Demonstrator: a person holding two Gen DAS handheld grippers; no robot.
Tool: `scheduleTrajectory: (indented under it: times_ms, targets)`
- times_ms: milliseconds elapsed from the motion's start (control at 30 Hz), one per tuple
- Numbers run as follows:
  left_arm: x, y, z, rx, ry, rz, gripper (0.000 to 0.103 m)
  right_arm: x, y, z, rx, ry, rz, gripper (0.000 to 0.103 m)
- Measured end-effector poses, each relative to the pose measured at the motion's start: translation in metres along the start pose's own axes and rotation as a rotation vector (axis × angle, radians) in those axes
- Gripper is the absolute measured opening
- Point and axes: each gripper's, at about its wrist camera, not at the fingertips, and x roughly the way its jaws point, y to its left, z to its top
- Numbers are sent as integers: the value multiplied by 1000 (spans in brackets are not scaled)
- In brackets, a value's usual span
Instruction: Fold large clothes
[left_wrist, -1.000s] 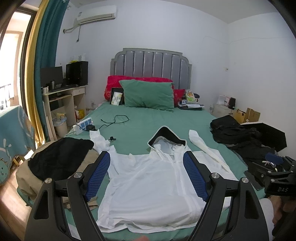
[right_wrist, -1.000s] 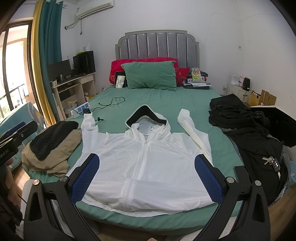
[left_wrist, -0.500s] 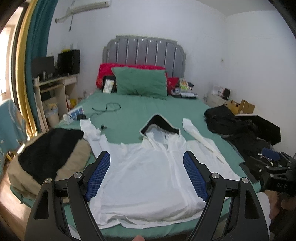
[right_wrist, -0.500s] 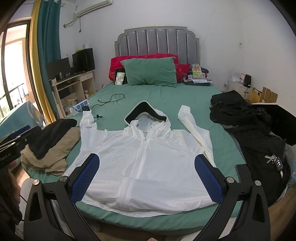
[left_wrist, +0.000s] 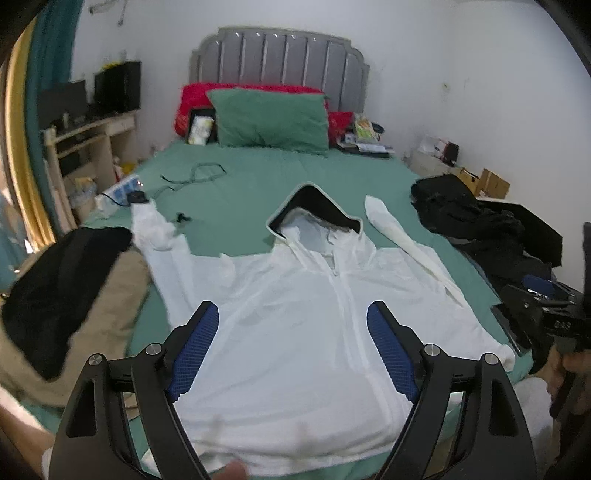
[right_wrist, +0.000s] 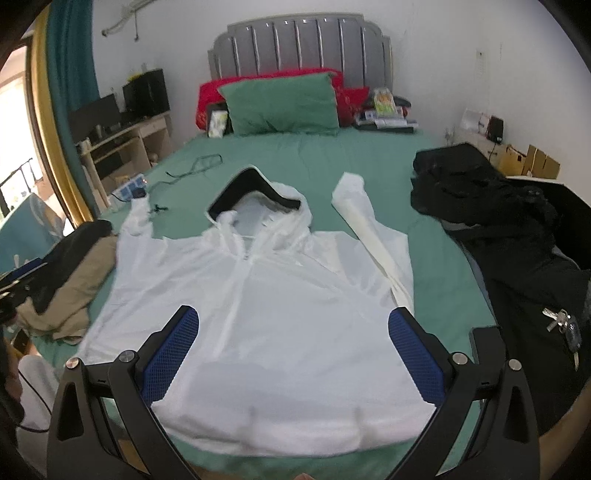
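A white hooded zip jacket (left_wrist: 295, 314) lies flat, front up, on the green bed (left_wrist: 240, 192), hood toward the headboard and both sleeves spread outward. It also shows in the right wrist view (right_wrist: 288, 306). My left gripper (left_wrist: 291, 314) is open and empty, hovering above the jacket's lower front. My right gripper (right_wrist: 293, 321) is open and empty, above the jacket's lower half near the hem. The right gripper's body also shows at the right edge of the left wrist view (left_wrist: 546, 314).
A pile of black and tan clothes (left_wrist: 62, 280) lies at the bed's left edge. Black clothes (right_wrist: 498, 229) with keys (right_wrist: 565, 325) cover the right side. A green pillow (left_wrist: 271, 122), red pillows and a black cable (left_wrist: 199, 175) lie toward the headboard. A desk (right_wrist: 122, 140) stands left.
Both grippers have moved forward and lower over the jacket, which now fills more of each view. Both stay open and empty. The jacket has not moved.
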Motion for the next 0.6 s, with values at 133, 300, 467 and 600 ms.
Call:
scheduleTrajectory:
  times_ms: [133,300,467,600]
  targets:
    - [45,12,7,-35,44,-1,85,41,-23,13,-9,39,4,100]
    - [97,33,16,-72,89,40,85,98,-47,36,-32,89,-9,84]
    - [147,55,26,-111,138,60,85,154,-58,63,-88,119,-20,75]
    - [170,66,38,-106,141,67,85,210,-65,96,-145,138,-23,75]
